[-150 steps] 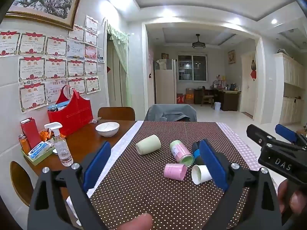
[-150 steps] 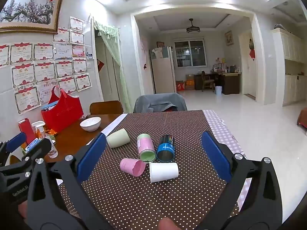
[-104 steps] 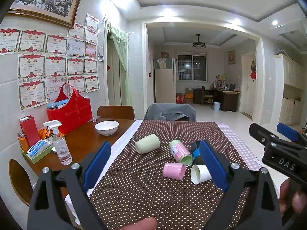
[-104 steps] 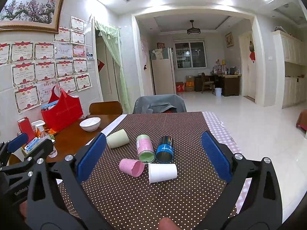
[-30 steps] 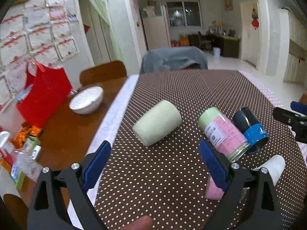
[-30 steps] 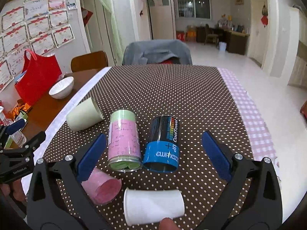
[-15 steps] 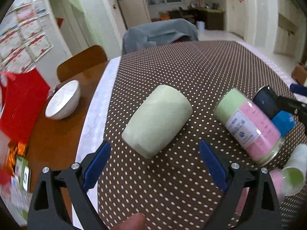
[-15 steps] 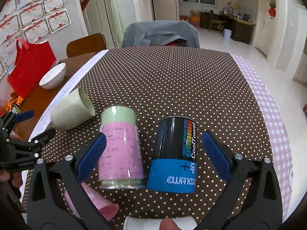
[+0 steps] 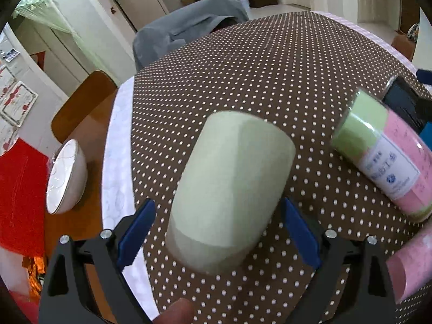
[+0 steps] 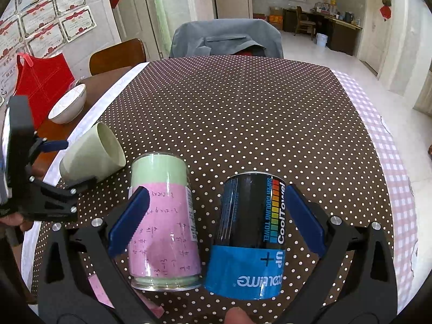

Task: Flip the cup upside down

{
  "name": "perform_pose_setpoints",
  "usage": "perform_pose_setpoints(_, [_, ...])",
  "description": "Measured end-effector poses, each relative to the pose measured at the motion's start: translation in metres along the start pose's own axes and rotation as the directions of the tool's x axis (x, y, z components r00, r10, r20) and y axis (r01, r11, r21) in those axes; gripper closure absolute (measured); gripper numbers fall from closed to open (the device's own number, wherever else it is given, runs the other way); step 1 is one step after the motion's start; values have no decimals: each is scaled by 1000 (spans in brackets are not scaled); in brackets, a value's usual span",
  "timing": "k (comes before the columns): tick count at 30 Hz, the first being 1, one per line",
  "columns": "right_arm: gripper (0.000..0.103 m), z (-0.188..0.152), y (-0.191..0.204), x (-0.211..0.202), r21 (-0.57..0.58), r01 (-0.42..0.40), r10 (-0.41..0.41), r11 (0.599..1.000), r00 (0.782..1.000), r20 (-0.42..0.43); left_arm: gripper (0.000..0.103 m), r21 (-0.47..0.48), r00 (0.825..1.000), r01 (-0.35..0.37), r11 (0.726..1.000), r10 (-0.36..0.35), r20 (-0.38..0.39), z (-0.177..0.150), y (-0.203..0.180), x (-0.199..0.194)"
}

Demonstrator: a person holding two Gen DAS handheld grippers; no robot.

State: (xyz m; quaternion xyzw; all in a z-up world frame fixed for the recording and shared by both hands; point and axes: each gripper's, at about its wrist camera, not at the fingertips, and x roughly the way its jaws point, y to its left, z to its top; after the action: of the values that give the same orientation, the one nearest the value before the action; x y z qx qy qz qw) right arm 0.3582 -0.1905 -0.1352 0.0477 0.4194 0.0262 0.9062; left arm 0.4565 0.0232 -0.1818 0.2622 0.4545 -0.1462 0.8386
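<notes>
Cup (image 9: pixel 229 191) on side, dotted brown tablecloth (image 9: pixel 270 81), left tool (image 9: pixel 216 229) straddling

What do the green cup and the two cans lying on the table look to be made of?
Green cup: matte, opaque, thick-rimmed, so probably plastic or ceramic. Pink-green can: clear glossy wall over a printed insert, with what looks like a metal rim, so likely plastic. Black-blue can: glossy printed surface with highlights; metal or plastic, I can't tell which.
</notes>
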Motion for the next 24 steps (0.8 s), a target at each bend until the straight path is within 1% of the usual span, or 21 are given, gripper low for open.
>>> perform_pose_setpoints(3, [6, 0, -2, 1, 6, -1, 1, 1000, 1000, -2, 11, 4, 999, 34, 999, -34, -11, 9, 0, 11])
perform_pose_setpoints(6, [6, 0, -3, 0, 13, -1, 1, 1000, 1000, 1, 12, 0, 998, 35, 999, -35, -47, 13, -4, 25])
perform_pose_setpoints(7, [6, 0, -4, -1, 15, 0, 0, 1000, 1000, 4, 15, -6, 998, 33, 999, -34, -53, 14, -5, 27])
perform_pose_setpoints(10, [6, -2, -7, -4, 24, 2, -2, 1000, 1000, 9, 17, -46, 998, 27, 999, -30, -51, 16, -4, 29])
perform_pose_setpoints(11, [6, -2, -9, -5, 31, 2, -2, 1000, 1000, 9, 18, -72, 998, 37, 997, -41, -46, 15, -2, 29])
perform_pose_setpoints(14, [6, -4, -14, -8, 54, -3, 2, 999, 1000, 13, 20, -88, 998, 49, 995, -53, -40, 12, -5, 25])
perform_pose_setpoints(19, [6, -9, -18, -18, 70, -10, 8, 998, 1000, 25, 21, -123, 996, 78, 989, -83, -37, 0, -9, 14])
perform_pose_setpoints(24, [6, -15, -23, -32, 85, -9, 6, 996, 999, 40, 21, -142, 996, 79, 987, -84, -27, -11, -17, -4])
